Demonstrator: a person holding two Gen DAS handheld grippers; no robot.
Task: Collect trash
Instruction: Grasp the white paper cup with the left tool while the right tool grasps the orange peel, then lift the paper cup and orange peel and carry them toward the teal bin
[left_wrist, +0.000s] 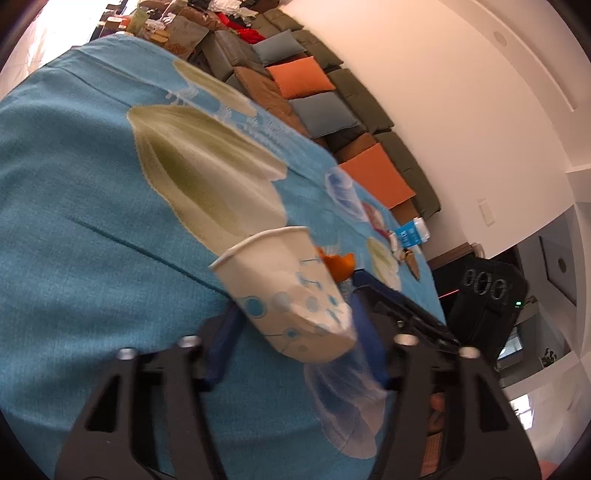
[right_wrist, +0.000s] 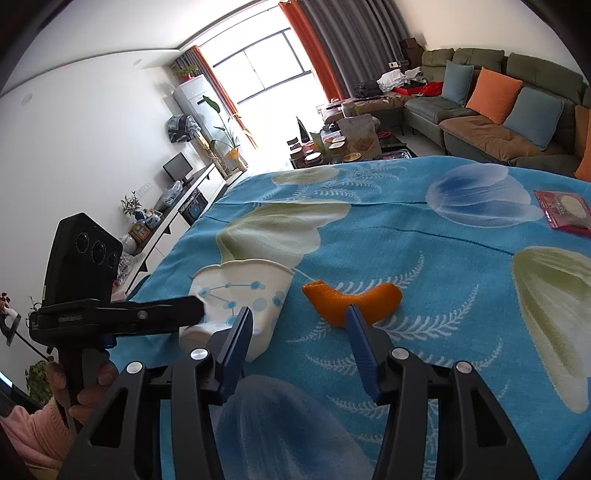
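A white paper cup (left_wrist: 288, 291) with blue dot patterns lies tilted between the fingers of my left gripper (left_wrist: 295, 325), which is shut on it; the cup's side is dented. It also shows in the right wrist view (right_wrist: 240, 291), held by the left gripper (right_wrist: 199, 314). An orange peel (right_wrist: 351, 299) lies on the blue floral cloth (right_wrist: 424, 258), just beyond the cup (left_wrist: 338, 264). My right gripper (right_wrist: 299, 325) is open and empty, its fingertips just short of the peel.
A red snack wrapper (right_wrist: 563, 210) lies at the cloth's right. A blue-and-white packet (left_wrist: 412, 232) and other scraps (left_wrist: 408, 256) lie at the cloth's far edge. A sofa with cushions (right_wrist: 498, 107) and a cluttered coffee table (right_wrist: 347, 144) stand beyond.
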